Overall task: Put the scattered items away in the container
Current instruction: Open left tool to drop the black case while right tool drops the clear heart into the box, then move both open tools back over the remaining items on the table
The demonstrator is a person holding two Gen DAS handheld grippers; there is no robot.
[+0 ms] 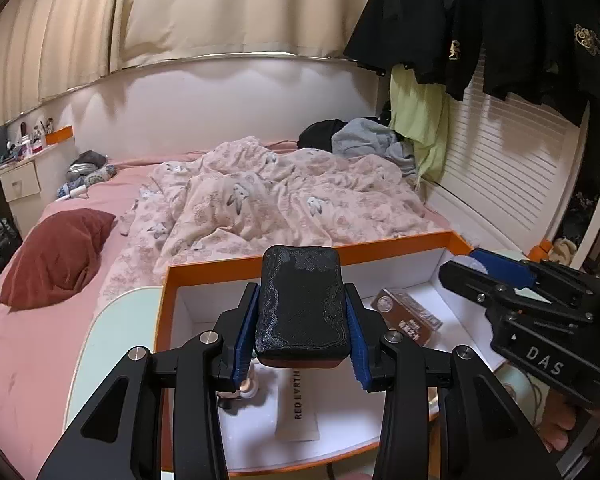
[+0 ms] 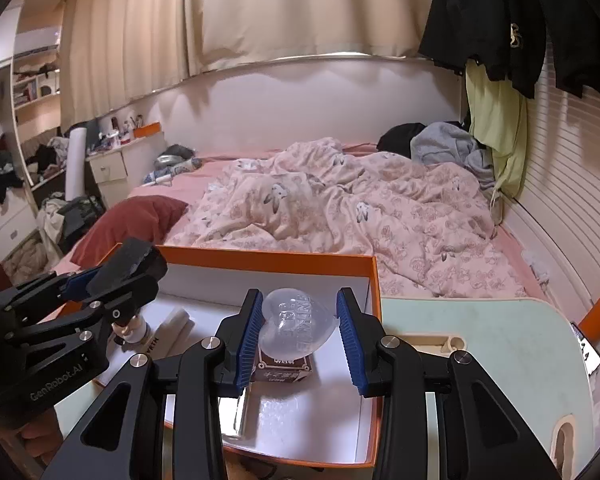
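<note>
Orange-rimmed white box (image 1: 400, 246) open on tabletop, brown carton (image 1: 410, 314) lying inside toward 2 o'clock, black textured case (image 1: 300, 306) and clear heart-shaped case (image 2: 296, 326) above it.

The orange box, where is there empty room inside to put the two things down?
In the orange box, bare white floor lies along the far wall and in the near right corner beside the brown carton. The left side is crowded: a white tube and a small bottle.

This is a lived-in bedroom in a home. An unmade bed (image 1: 80, 320) with a rumpled floral quilt (image 1: 284, 200) and a red pillow (image 1: 56, 256) fills the middle, closed curtains (image 1: 220, 8) hang at twelve o'clock, and dark clothes (image 1: 500, 24) hang at two o'clock.
</note>
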